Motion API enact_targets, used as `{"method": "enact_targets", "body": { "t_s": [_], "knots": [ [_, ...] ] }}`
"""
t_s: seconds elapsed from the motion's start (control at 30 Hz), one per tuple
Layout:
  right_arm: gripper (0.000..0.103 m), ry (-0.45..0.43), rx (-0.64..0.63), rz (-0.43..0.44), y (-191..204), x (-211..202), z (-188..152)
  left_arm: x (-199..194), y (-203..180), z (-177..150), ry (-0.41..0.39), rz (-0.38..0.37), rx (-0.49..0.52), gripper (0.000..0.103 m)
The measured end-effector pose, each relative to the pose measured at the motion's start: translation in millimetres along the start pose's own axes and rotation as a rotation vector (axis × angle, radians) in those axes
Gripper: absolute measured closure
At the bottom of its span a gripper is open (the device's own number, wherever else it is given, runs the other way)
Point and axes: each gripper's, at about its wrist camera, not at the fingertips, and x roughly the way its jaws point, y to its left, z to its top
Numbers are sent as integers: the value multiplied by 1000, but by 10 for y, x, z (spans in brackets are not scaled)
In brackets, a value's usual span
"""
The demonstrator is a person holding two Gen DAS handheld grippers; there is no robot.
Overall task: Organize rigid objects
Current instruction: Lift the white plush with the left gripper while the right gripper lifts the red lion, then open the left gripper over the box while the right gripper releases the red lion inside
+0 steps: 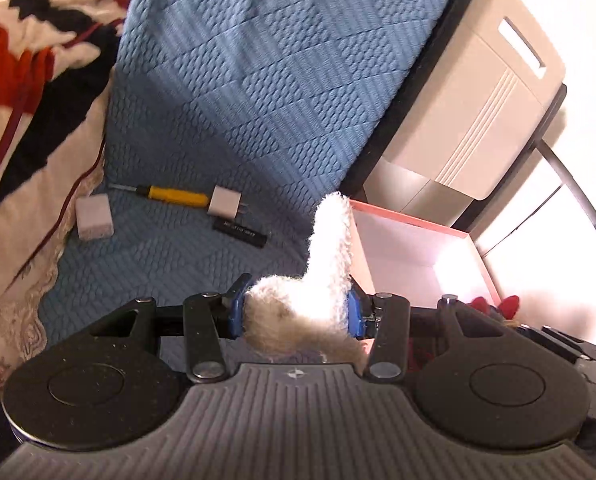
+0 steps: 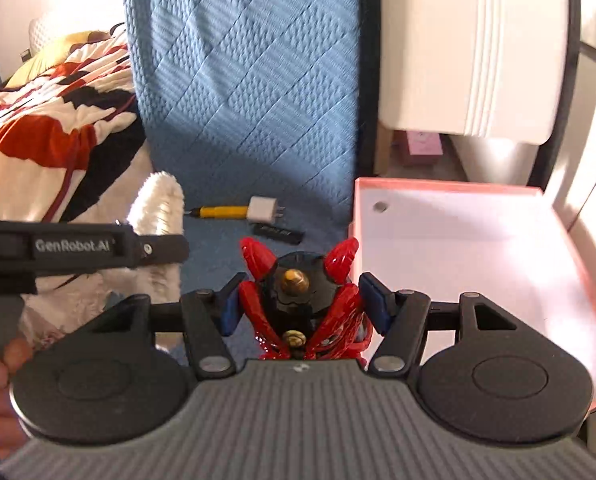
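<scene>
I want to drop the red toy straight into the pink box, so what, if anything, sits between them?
Nothing visible does. The right hand-held gripper holds the red and black toy just left of the pink box, whose top is open and whose white inside looks bare. The box's near-left wall is all the toy must clear.

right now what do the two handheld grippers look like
Both match: a ribbed grey body with two round black discs, black linkage bars with silver rivets, and blue pads on the fingers. The left gripper carries white "GenRobot.AI" lettering on its black side; the right gripper has a small logo.
</scene>
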Motion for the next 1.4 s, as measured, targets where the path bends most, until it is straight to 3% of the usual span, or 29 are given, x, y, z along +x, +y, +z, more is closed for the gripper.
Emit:
{"method": "enact_targets", "body": {
  "t_s": [0.1,0.43,0.7,1.13,1.4],
  "knots": [
    [40,18,27,-18,-151,-60,91,-39,-146,72,-5,-7,12,50],
    [40,-43,38,-19,-582,-386,341,-137,-702,245,-48,-25,40,50],
    [40,-67,66,-39,-1024,-452,464,21,-1156,324,-56,-51,67,50],
    [39,59,116,-86,-1697,19,91,987,-1577,12,91,-64,95,50],
    [39,199,147,-112,-2008,519,-266,1590,-1617,-289,204,-25,122,50]
  ]
}}
